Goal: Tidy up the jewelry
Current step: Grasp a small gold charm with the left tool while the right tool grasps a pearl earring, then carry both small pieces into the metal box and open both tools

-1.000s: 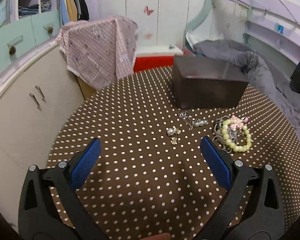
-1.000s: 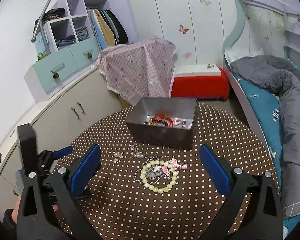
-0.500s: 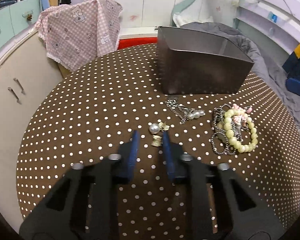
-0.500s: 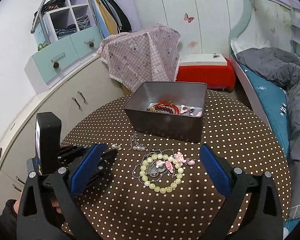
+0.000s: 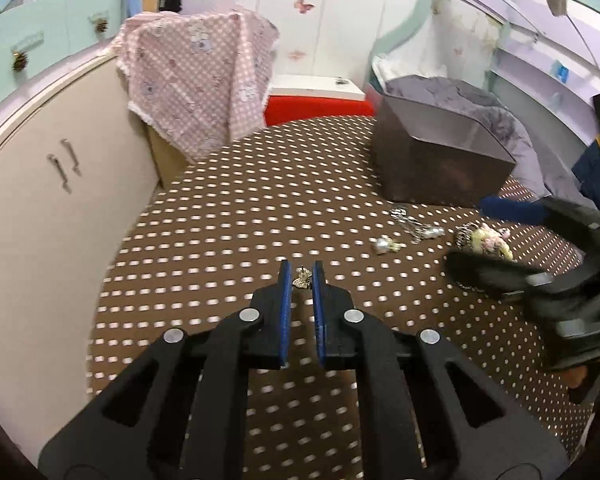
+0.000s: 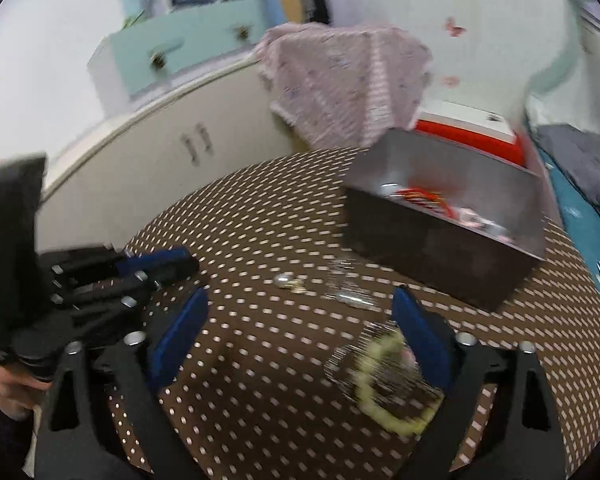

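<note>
The left gripper (image 5: 301, 277) has its blue fingers (image 5: 285, 292) clenched on a small gold earring (image 5: 302, 279), pinched at their tips above the polka-dot bench (image 5: 220, 240). From those tips, a pearl earring (image 5: 385, 244) lies at 2 o'clock on the cloth, with a silver chain piece (image 5: 416, 228) just beyond it. The dark metal box (image 5: 440, 164) stands farther off at 1 o'clock, close to the far bench edge, open-topped with red beads (image 6: 428, 196) inside. From 9 to 12 o'clock of the left gripper the cloth is bare up to the round rim beside the cream cabinet (image 5: 40, 184).

The right gripper (image 6: 300, 328) is released, its fingers (image 6: 420, 332) spread wide. A pale green bead bracelet (image 6: 384, 384) tangled with silver chain lies on the bench touching the right-hand finger's inner side, blurred by motion. Bare dotted cloth fills the rest of the gap between the fingers.
</note>
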A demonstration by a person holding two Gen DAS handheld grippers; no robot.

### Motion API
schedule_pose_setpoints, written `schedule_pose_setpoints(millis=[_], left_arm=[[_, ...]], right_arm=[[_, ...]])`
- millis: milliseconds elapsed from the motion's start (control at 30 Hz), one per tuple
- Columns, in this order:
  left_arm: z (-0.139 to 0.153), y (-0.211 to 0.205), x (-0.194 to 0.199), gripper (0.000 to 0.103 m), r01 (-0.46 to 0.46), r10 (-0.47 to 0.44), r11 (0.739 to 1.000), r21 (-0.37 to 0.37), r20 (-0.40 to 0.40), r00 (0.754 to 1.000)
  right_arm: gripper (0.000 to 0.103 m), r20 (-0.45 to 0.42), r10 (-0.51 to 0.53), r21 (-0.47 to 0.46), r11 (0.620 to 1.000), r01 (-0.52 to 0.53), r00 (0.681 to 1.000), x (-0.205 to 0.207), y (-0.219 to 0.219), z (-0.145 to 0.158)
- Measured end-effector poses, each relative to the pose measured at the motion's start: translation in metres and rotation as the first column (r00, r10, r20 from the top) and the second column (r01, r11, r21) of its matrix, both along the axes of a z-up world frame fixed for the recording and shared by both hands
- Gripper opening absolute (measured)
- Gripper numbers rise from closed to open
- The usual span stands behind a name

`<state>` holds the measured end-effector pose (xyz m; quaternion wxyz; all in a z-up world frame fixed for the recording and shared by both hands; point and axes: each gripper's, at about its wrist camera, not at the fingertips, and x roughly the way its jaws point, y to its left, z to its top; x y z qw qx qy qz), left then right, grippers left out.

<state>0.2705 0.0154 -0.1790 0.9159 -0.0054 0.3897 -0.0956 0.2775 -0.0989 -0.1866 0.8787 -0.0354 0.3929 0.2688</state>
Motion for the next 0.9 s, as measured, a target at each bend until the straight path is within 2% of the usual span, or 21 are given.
schedule_pose_setpoints(millis=[33,100,167,233,267,300,367,500,700,900], left_arm=[[0.002,0.004,-0.002,0.01,-0.011,0.011,1.0,0.002,0.006,1.0],[0.005,0.009,-0.002,0.01,-0.02,0.02,1.0,0.002,0.015,1.0],[0.007,0.012,-0.003,0.01,-0.022,0.022,1.0,-0.003,0.02,1.0],[0.008,0.011,-0.005,0.01,-0.022,0.022,1.0,-0.006,0.023,0.999],[0.008,0.012,-0.005,0.01,-0.022,0.022,1.0,-0.006,0.024,0.999],[0.008,0.012,-0.006,0.01,-0.02,0.021,1.0,-0.009,0.023,1.0],[0.008,0.011,-0.006,0.01,-0.02,0.021,1.0,-0.013,0.025,0.999],[0.011,0.011,-0.006,0.01,-0.012,0.013,1.0,-0.018,0.031,0.999],[0.024,0.005,-0.007,0.01,0.011,-0.01,1.0,-0.015,0.062,0.998],[0.055,-0.012,-0.008,0.01,0.06,-0.059,0.998,-0.004,0.132,0.989]], right_arm=[[0.073,0.0,0.01,-0.009,1.0,-0.01,1.0,0.002,0.004,-0.003],[0.06,-0.005,0.024,-0.034,0.999,-0.024,1.0,0.01,0.014,-0.01],[0.054,-0.016,0.03,-0.054,0.998,-0.031,0.999,0.018,0.02,-0.018],[0.042,-0.036,0.045,-0.083,0.995,-0.048,0.998,0.022,0.025,-0.027],[0.027,-0.03,0.047,-0.114,0.992,-0.05,0.998,0.021,0.027,-0.032],[0.02,-0.016,0.05,-0.121,0.991,-0.052,0.999,0.02,0.027,-0.031],[0.014,-0.031,0.055,-0.101,0.993,-0.058,0.998,0.021,0.024,-0.029],[0.01,-0.023,0.06,-0.095,0.994,-0.061,0.998,0.015,0.019,-0.024],[0.01,0.032,0.049,-0.046,0.998,-0.048,0.998,-0.005,0.002,0.005],[0.01,0.133,0.0,0.017,1.0,-0.003,0.991,-0.021,-0.029,0.058]])
